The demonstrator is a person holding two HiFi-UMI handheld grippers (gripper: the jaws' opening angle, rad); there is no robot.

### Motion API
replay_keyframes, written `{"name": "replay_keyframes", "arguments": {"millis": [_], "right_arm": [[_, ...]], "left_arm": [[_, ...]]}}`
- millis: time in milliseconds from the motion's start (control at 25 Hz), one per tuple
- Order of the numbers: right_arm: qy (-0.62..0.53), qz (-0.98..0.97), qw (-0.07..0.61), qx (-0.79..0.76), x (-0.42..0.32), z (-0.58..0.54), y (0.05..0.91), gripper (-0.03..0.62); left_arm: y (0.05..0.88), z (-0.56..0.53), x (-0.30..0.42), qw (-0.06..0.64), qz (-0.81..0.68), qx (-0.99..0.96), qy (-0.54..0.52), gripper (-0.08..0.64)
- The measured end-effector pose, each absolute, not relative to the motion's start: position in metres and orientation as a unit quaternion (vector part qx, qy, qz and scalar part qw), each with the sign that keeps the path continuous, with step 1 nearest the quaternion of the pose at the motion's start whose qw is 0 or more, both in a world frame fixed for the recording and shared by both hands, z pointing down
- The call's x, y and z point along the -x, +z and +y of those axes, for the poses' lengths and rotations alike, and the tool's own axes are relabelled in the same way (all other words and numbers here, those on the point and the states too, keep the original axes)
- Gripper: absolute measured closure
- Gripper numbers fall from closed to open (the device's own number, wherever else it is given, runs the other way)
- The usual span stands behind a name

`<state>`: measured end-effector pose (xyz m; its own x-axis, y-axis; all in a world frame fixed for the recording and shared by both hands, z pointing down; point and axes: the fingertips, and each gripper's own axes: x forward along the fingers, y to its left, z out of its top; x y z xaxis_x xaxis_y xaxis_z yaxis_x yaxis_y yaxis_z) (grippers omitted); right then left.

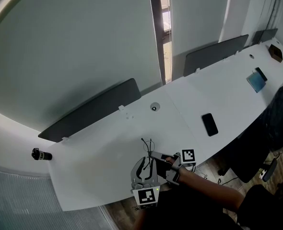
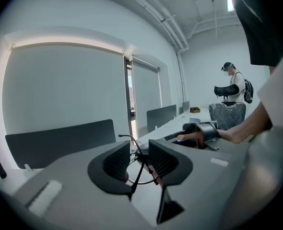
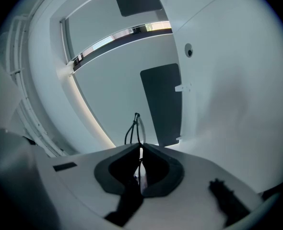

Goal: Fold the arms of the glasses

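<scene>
The glasses [image 1: 147, 148] sit at the near edge of the white desk [image 1: 98, 152], at 6 o'clock in the head view, with both tools on them. A dark phone [image 1: 209, 124] lies well apart toward 2 o'clock.

The right hand-held gripper [image 3: 141, 150] comes in from 3 o'clock. Its jaws are almost together, pinched on a thin part of the frame, and the two arms run out beyond the tips toward 12 o'clock.

The left hand-held gripper [image 2: 139, 153] reaches in from 6 o'clock. Its jaws stand wide with the front of the glasses between them, and no pad plainly presses on the rim.

The frame is thin dark wire, so it is probably very light and springy, and it would bend if squeezed hard. The lenses are likely to scratch or slip under ribbed pads.

The safest hold is probably on the rim near a hinge or at the bridge, with gentle pressure and clear of the lens faces. To fold an arm, push partway along its length and swing it about the hinge. Pinching its fine curved tip would flex the wire more than it turns the hinge.
</scene>
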<state>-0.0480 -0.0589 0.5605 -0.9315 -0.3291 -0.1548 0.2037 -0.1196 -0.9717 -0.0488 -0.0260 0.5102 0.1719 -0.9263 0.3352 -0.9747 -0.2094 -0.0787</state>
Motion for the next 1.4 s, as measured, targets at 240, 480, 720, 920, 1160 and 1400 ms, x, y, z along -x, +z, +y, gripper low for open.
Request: {"name": "replay_keyframes", "arguments": {"millis": [240,480,720,920,1160,1400], "right_arm": [[-0.745,0.644,0.167,0.05,0.05,-0.057,0.563,0.571],[-0.74,0.654,0.149,0.055,0.052,-0.056,0.564,0.571],[-0.738,0.657,0.145,0.058,0.05,-0.056,0.565,0.571],[-0.736,0.658,0.148,0.06,0.049,-0.057,0.565,0.571],[-0.735,0.658,0.153,0.061,0.047,-0.06,0.566,0.571],[-0.735,0.651,0.174,0.073,0.04,-0.07,0.564,0.571]], "left_arm": [[0.516,-0.028,0.053,0.069,-0.629,-0.753,0.183,0.437],[0.516,-0.03,0.05,0.066,-0.627,-0.752,0.193,0.478],[0.522,-0.031,0.047,0.073,-0.622,-0.755,0.195,0.506],[0.516,-0.031,0.047,0.069,-0.626,-0.754,0.188,0.528],[0.508,-0.029,0.048,0.058,-0.634,-0.751,0.175,0.529],[0.482,-0.019,0.048,0.012,-0.645,-0.749,0.15,0.532]]}}
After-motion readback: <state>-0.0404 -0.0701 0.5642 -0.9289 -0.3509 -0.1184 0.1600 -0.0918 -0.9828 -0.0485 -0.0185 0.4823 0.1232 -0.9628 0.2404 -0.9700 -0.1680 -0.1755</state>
